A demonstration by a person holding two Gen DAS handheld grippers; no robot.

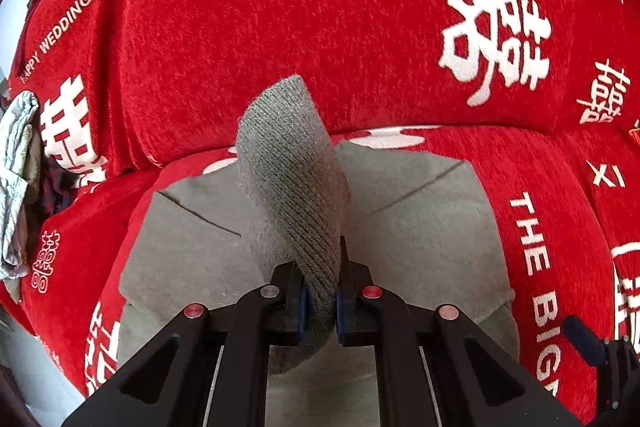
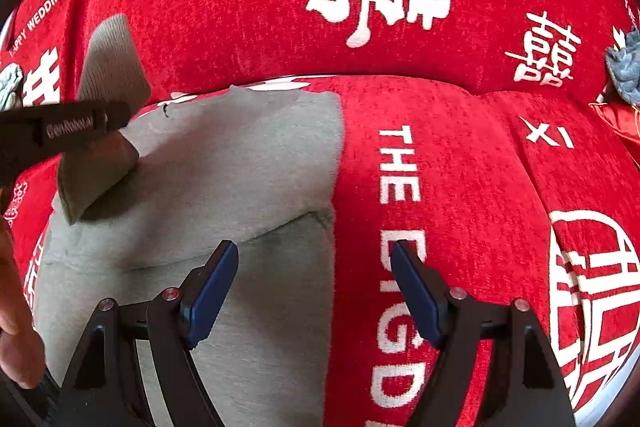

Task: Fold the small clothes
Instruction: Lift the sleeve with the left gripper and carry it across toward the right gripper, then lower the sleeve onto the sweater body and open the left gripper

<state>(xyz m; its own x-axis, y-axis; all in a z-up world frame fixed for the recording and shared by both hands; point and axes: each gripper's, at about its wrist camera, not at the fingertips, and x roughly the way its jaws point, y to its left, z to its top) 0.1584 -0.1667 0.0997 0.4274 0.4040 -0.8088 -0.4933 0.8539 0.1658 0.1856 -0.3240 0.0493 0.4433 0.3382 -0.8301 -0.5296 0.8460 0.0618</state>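
A small grey garment (image 1: 420, 227) lies flat on the seat of a sofa under a red cover (image 1: 320, 7) with white characters. My left gripper (image 1: 320, 267) is shut on the garment's ribbed grey cuff (image 1: 292, 179), which stands up from the jaws and curls over the body of the garment. From the right wrist view, the left gripper (image 2: 60, 131) holds that cuff (image 2: 112, 67) over the garment's (image 2: 240, 167) far left part. My right gripper (image 2: 314, 251) hangs open above the garment's right edge, with nothing between its blue pads (image 2: 208, 291).
A heap of pale striped clothes (image 1: 16, 179) lies at the sofa's left end. A blue-grey cloth (image 2: 626, 67) and a shiny red cushion (image 2: 616, 119) sit at the right end. A person's hand (image 2: 16, 307) shows at the lower left.
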